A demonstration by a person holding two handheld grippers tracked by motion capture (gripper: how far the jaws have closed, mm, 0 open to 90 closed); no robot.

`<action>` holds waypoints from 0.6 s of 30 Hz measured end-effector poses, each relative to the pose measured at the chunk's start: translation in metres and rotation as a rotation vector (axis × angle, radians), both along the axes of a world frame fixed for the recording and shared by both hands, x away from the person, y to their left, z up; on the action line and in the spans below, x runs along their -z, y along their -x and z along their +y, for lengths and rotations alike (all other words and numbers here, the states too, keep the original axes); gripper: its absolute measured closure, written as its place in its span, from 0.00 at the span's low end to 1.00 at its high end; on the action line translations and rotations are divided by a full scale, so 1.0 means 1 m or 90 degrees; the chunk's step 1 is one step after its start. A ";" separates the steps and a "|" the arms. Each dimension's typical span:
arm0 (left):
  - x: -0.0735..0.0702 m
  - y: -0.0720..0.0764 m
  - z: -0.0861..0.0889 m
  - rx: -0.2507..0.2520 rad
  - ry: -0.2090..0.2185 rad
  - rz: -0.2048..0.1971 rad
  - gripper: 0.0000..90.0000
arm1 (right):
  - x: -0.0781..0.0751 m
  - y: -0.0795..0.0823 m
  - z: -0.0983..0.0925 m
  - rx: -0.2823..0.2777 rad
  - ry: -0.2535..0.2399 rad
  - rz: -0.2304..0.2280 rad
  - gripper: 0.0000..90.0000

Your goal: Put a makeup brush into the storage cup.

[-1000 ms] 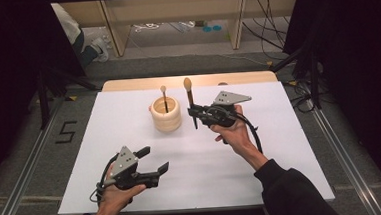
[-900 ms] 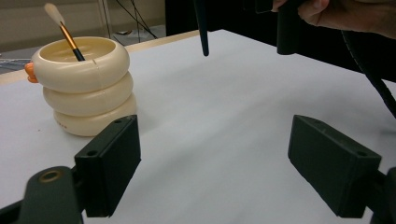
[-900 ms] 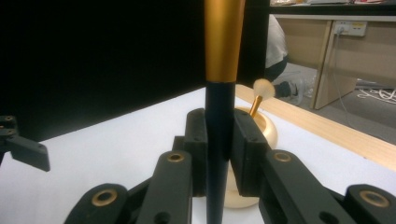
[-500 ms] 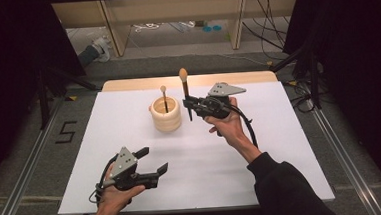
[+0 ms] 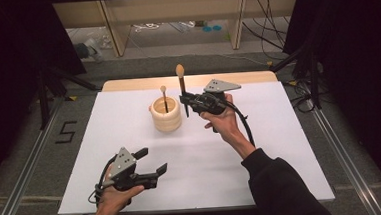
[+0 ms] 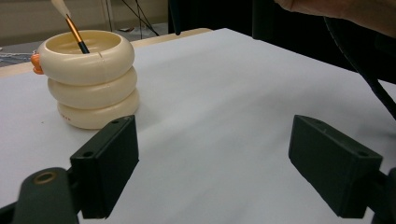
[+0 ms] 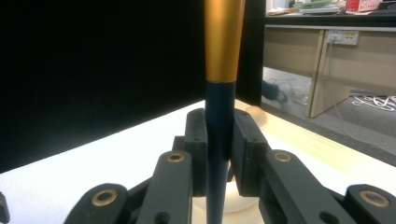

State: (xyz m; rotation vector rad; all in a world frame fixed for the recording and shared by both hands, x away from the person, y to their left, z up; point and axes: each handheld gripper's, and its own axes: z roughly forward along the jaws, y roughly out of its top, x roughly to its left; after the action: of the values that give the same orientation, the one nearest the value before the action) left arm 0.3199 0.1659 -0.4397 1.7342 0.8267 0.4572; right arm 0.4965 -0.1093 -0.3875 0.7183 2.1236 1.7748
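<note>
Brush [image 5: 181, 83] upright, tip up, clamped in right claw [image 5: 185, 100]; left claw [image 5: 152, 166] wide.

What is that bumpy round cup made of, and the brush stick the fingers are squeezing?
The cup looks like smooth cream plastic or glazed ceramic: three stacked rings with a soft sheen, so I can't say which. The brush held by the right gripper has a dark, matte handle, maybe painted wood or plastic, topped by a shiny gold collar that looks like metal.
</note>
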 end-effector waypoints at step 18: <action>0.000 -0.001 0.000 -0.008 -0.004 -0.008 0.18 | -0.002 -0.007 0.008 0.001 -0.011 -0.008 0.87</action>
State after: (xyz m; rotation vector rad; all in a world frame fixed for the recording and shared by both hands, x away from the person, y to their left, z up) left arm 0.3213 0.1661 -0.4397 1.7309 0.8281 0.4799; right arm 0.5038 -0.1009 -0.3852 0.7102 2.1019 1.7943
